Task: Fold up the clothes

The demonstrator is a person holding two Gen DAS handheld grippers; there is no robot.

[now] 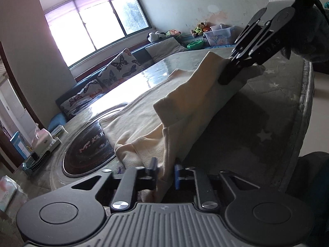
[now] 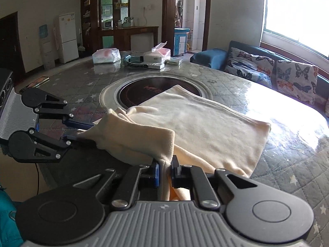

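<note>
— The cream garment [image 2: 197,127] is mostly flat on the worktop [image 2: 287,164], spreading away ahead of both grippers, with its near edge lifted off the surface. The left gripper [image 1: 165,171] is clamped on one end of that edge and the right gripper [image 2: 164,169] is pinched tight on the other.

— So what worries you?

— The strip of cloth strung between the two grippers sags and twists. If they carry it forward at different rates, I'd expect the fold to land crooked, one corner ahead of the other.

— And the grips themselves?

— Each bite looks narrow, only a bunched bit of hem between the jaws. It's soft fleecy stuff, so a sharp tug could slide it out of one side, and that corner would flop back.

— Anything further out?

— Beyond the left gripper the far corner of the garment lies over the round inset cooktop [image 2: 144,90], where the surface steps. Dragging instead of lifting could ruck the lower layer on that rim. The tissue packs [image 2: 105,56] past it are well apart, no trouble there.
</note>
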